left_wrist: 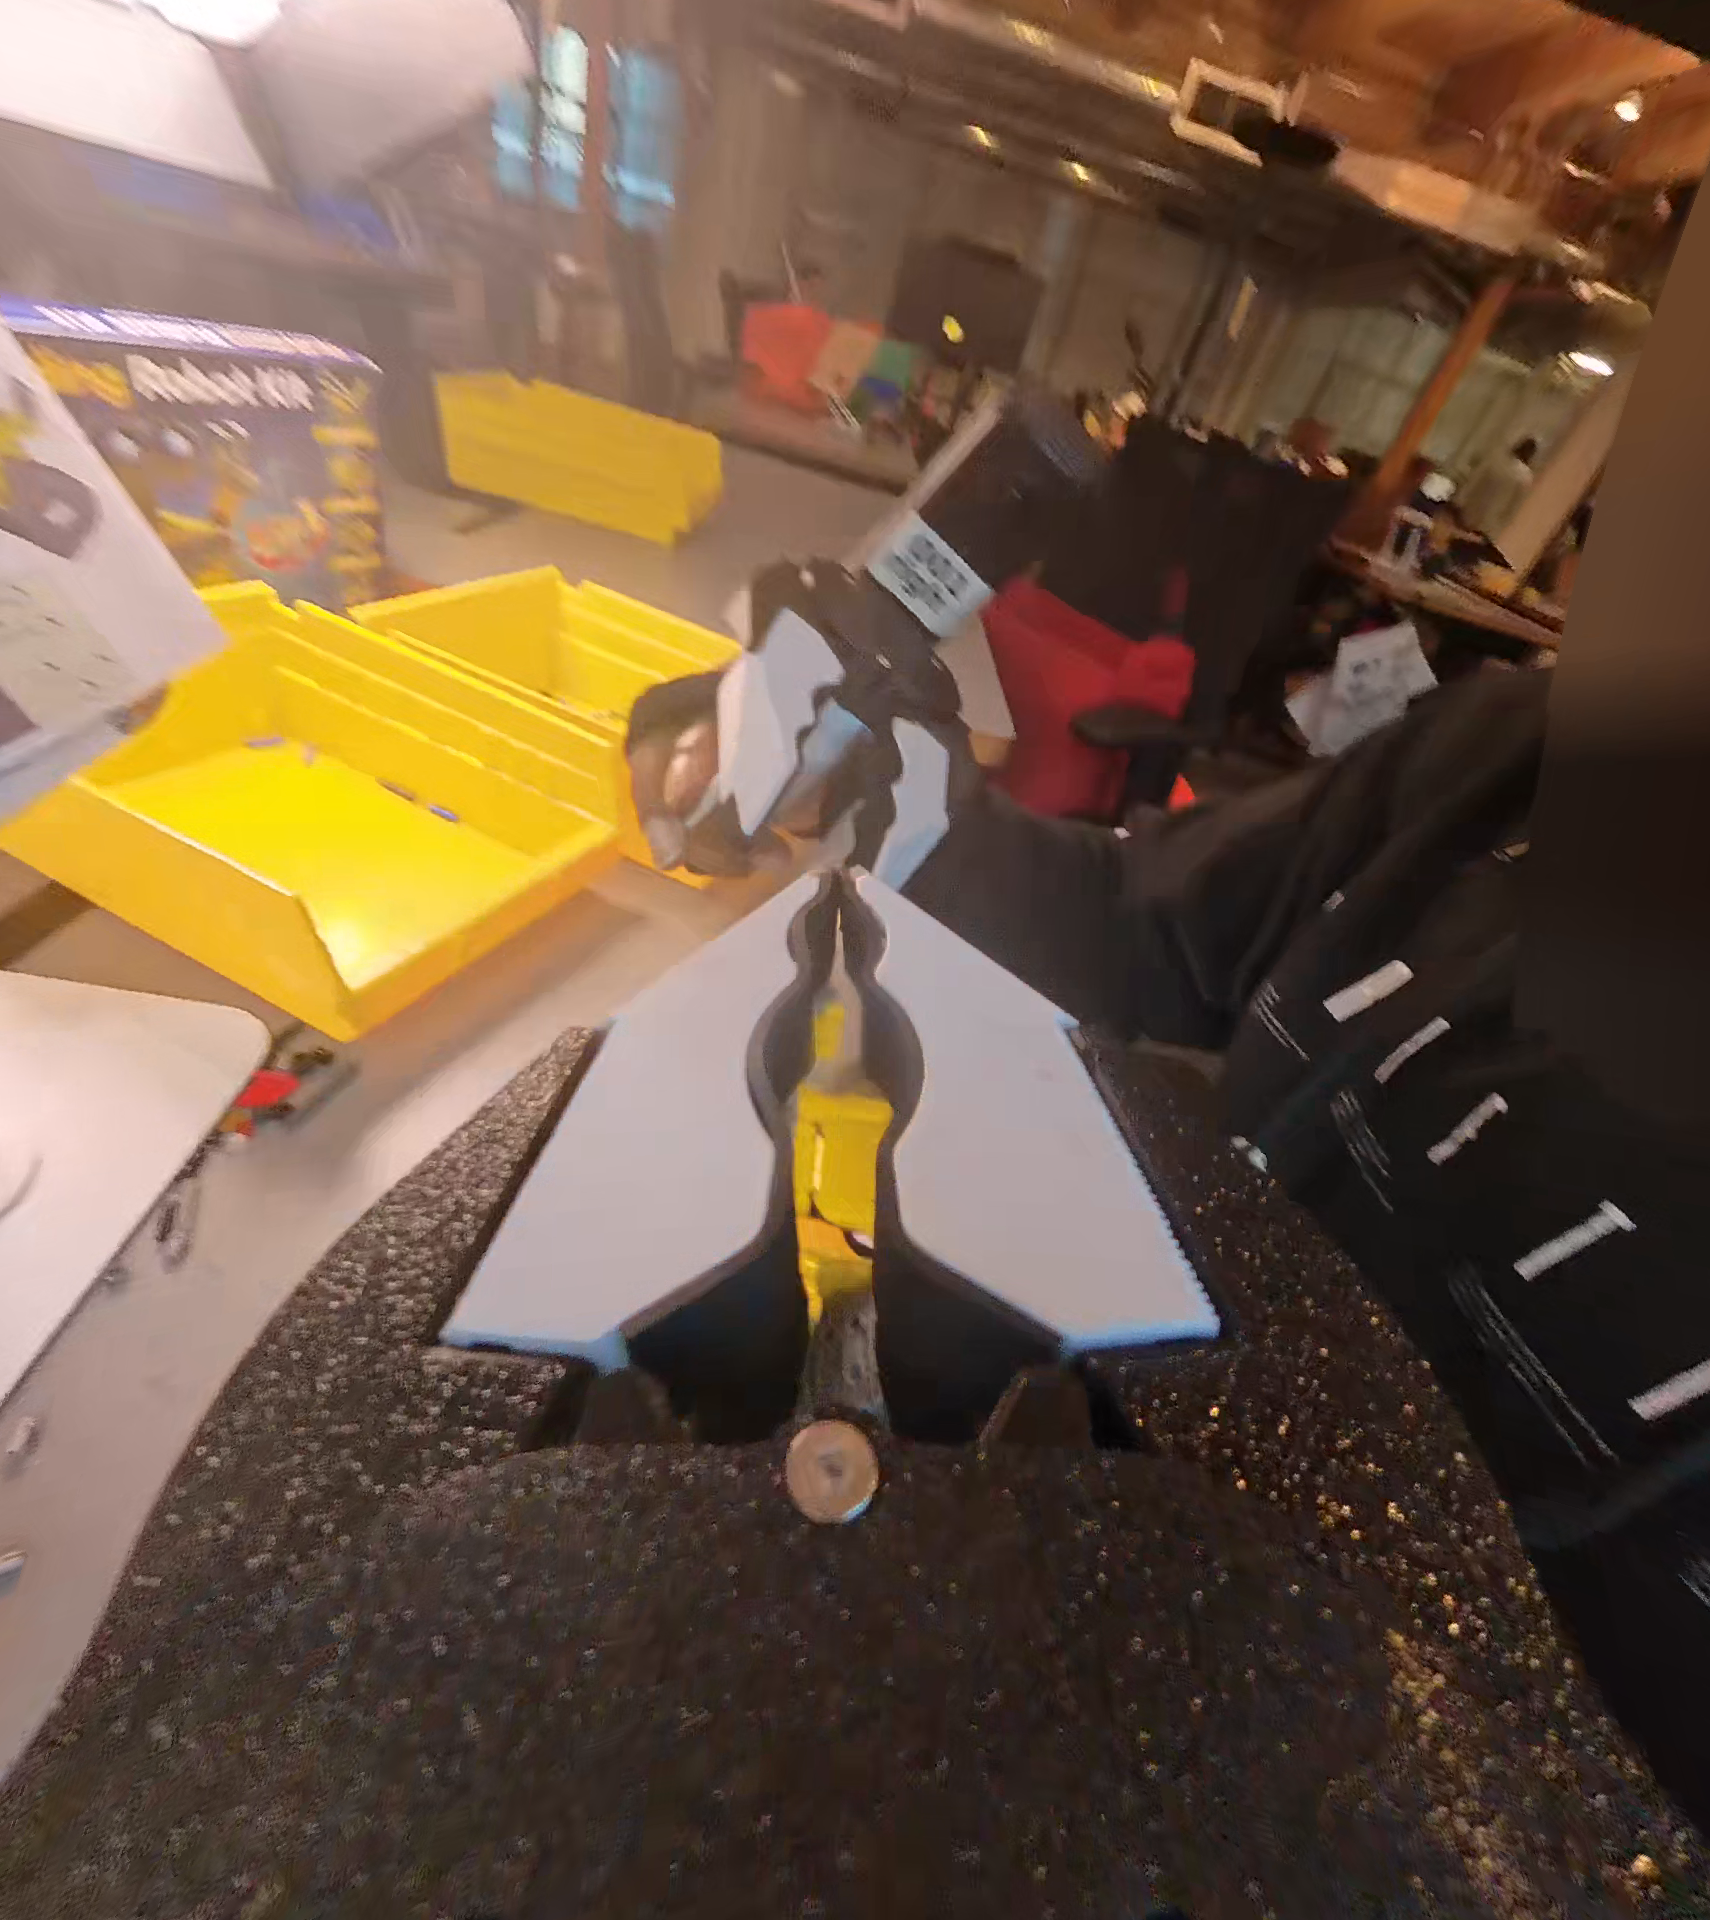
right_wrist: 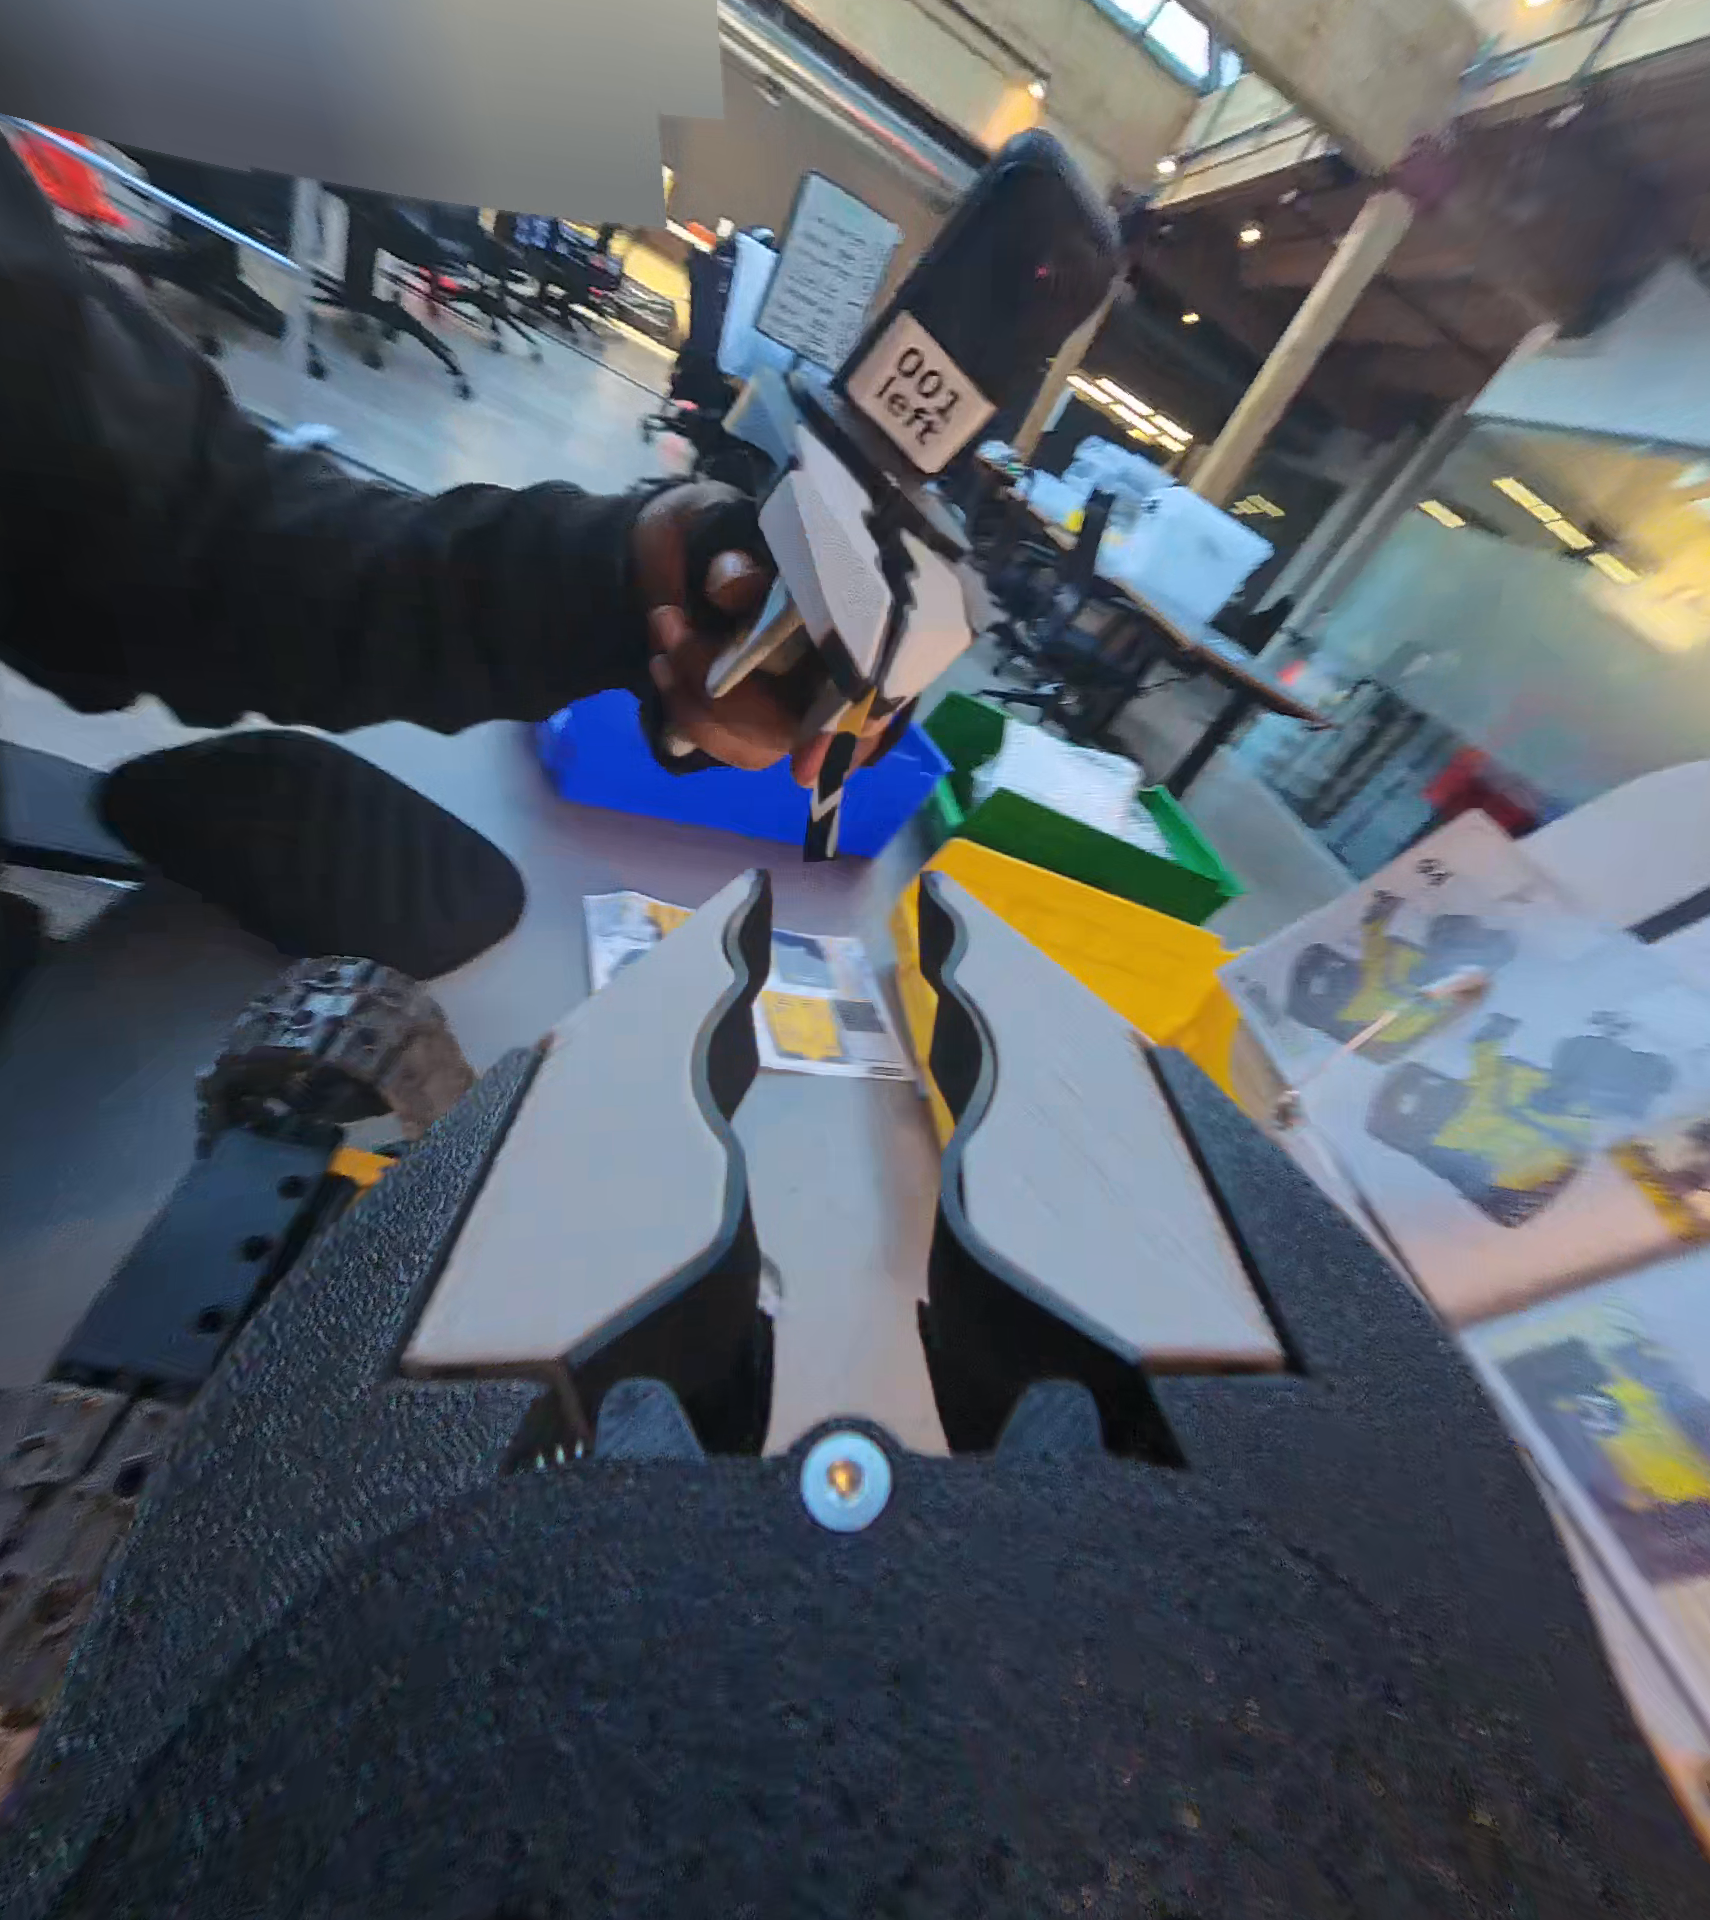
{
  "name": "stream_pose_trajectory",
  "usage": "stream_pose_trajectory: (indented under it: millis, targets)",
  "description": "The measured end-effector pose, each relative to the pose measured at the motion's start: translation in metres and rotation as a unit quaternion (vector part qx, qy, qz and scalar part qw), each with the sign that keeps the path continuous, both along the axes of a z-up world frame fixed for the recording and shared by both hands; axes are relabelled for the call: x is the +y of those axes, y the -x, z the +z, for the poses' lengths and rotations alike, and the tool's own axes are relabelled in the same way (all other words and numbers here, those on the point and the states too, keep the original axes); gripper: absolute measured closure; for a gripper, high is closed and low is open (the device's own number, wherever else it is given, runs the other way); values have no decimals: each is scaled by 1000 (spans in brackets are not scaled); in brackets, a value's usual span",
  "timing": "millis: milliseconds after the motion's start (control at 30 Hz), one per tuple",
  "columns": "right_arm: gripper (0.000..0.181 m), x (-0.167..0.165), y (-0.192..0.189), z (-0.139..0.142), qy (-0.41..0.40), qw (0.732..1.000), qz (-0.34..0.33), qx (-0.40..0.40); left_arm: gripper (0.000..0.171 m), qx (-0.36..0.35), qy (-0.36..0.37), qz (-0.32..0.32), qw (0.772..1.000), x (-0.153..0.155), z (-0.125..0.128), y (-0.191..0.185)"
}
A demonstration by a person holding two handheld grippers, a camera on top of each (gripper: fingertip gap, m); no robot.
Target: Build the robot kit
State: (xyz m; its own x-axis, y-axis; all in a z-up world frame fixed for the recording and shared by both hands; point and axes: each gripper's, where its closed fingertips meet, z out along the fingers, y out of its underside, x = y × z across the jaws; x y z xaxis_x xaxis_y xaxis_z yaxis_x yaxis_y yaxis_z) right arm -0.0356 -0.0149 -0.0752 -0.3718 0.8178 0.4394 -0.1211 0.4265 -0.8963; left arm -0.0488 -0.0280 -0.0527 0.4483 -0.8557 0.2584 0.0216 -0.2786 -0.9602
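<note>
Table (right_wrist: 518,790), grey, carries everything; taken here as the landmark.

Yellow bins (left_wrist: 311,831) stand on the table, open-topped, several close together. Farther back on it in the right wrist view: a blue bin (right_wrist: 622,769), with a green bin (right_wrist: 1090,842) just beside it. A yellow bin (right_wrist: 1090,956) stands nearer, close by the right fingers.

Open instruction booklet (right_wrist: 1516,1060) stands at the table's edge, tilted, its pages showing yellow-and-black machines. A printed box (left_wrist: 248,447) stands upright on the table behind the yellow bins. A small leaflet (right_wrist: 820,997) lies flat on the table. Black tracked parts (right_wrist: 331,1029) rest at the table's near side.

Left hand-held gripper (left_wrist: 838,904): fingers pressed together, pinching a yellow-and-black strip (left_wrist: 835,1132). The strip is narrow and flat, yellow with black chevron marks. Seen from the right wrist view (right_wrist: 835,790), it hangs above the table, long axis near vertical, slightly tilted, free end pointing down. A hand (right_wrist: 716,644) in a black sleeve grips this tool.

Right hand-held gripper (right_wrist: 846,894): fingers spread wide, nothing between them, held above the table over the leaflet. In the left wrist view it (left_wrist: 835,758) appears just beyond the left fingertips, held up off the table.
</note>
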Motion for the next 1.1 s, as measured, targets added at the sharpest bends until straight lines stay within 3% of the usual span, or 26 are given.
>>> stream_pose_trajectory:
  millis: [100, 200, 700, 933, 1100]
  targets:
    - [159, -25, -13, -11, 54, 992, 96, -66, 171, 34, 48, -53, 997, -12, -18, -10]
    - [163, -40, -18, -20, 68, 982, 138, -110, 171, 45, 78, -79, 993, -17, -30, -17]
    - [181, -30, -10, -49, 89, 976, 86, -179, 171, 21, 93, -93, 991, -11, -42, -19]
    - [178, -37, -14, -48, 84, 981, 79, -158, 171, -6, 117, -69, 991, -4, -47, -16]
    - [176, -40, -20, -43, 28, 992, 54, -110, 171, -30, 138, -64, 988, -2, -52, -14]
